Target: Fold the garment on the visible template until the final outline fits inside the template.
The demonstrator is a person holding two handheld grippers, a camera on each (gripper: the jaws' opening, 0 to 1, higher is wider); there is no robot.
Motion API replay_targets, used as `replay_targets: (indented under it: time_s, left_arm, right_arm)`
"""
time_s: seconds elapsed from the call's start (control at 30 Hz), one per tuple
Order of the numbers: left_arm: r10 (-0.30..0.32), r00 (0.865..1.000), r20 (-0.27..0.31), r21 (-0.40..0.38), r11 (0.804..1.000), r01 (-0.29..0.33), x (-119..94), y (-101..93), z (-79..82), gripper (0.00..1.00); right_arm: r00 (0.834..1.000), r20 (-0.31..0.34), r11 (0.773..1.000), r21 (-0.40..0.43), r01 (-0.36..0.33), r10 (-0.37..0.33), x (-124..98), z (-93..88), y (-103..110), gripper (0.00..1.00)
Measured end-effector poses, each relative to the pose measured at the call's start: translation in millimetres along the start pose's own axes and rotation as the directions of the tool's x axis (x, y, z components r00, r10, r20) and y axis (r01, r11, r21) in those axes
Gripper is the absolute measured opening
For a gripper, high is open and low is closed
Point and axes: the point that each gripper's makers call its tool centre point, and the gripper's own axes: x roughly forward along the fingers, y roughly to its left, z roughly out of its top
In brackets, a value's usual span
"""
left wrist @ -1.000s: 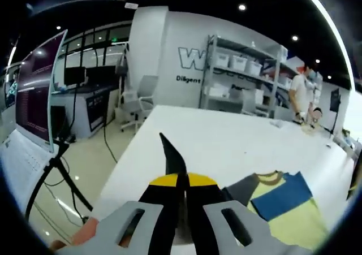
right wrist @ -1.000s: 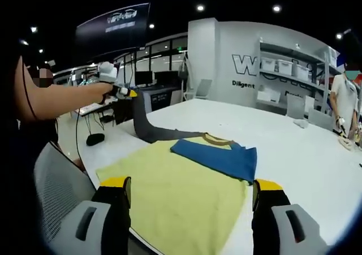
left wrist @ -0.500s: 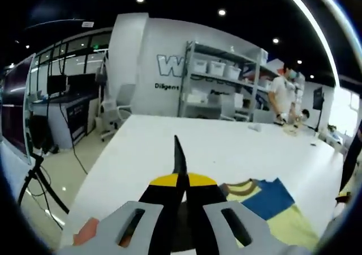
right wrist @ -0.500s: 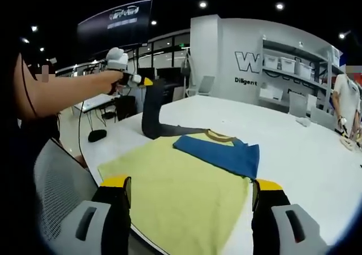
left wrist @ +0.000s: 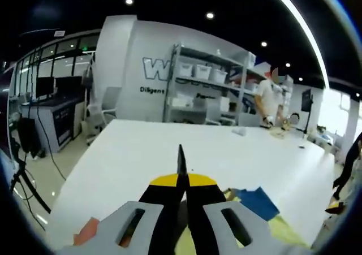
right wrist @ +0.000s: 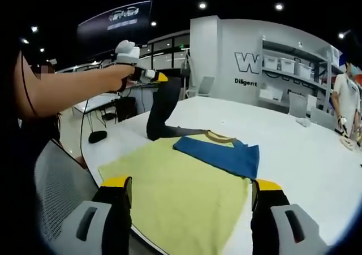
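A yellow shirt (right wrist: 181, 193) with a ribbed collar lies flat on the white table (right wrist: 305, 153). Its blue sleeve (right wrist: 220, 156) is folded in across the chest. The dark grey sleeve (right wrist: 161, 111) is pulled up off the table, and my left gripper (right wrist: 158, 77) is shut on its end, held by a gloved hand. In the left gripper view the jaws of the left gripper (left wrist: 181, 181) are pinched on a sliver of grey sleeve (left wrist: 181, 156), with the blue sleeve (left wrist: 255, 201) below right. My right gripper (right wrist: 191, 210) stands open above the shirt's near hem, holding nothing.
A mesh chair back (right wrist: 54, 204) sits close at the near left table edge. A person (left wrist: 268, 99) stands at the table's far end near small items (right wrist: 301, 122). Metal shelves with bins (left wrist: 209, 80) line the back wall. Bare white table (left wrist: 136, 153) stretches beyond the shirt.
My left gripper has raised the grey sleeve higher and carried it rightward, toward the shirt's body. The right gripper has stayed open in place.
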Motion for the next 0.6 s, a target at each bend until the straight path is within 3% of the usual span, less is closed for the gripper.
replay_targets:
  time_s: [0.37, 0.6]
  left_arm:
    - [-0.085, 0.996, -0.026, 0.028, 0.996, 0.085, 19, -50.2, -10.5, 0.00]
    - [-0.133, 0.990, -0.056, 0.050, 0.989, 0.136, 29, -80.2, -26.0, 0.00]
  right_arm:
    - [1.000, 0.002, 1.000, 0.001, 0.000, 0.000, 0, 0.0, 0, 0.87]
    - [1.000, 0.001, 1.000, 0.003, 0.001, -0.001, -1, -0.3, 0, 0.86]
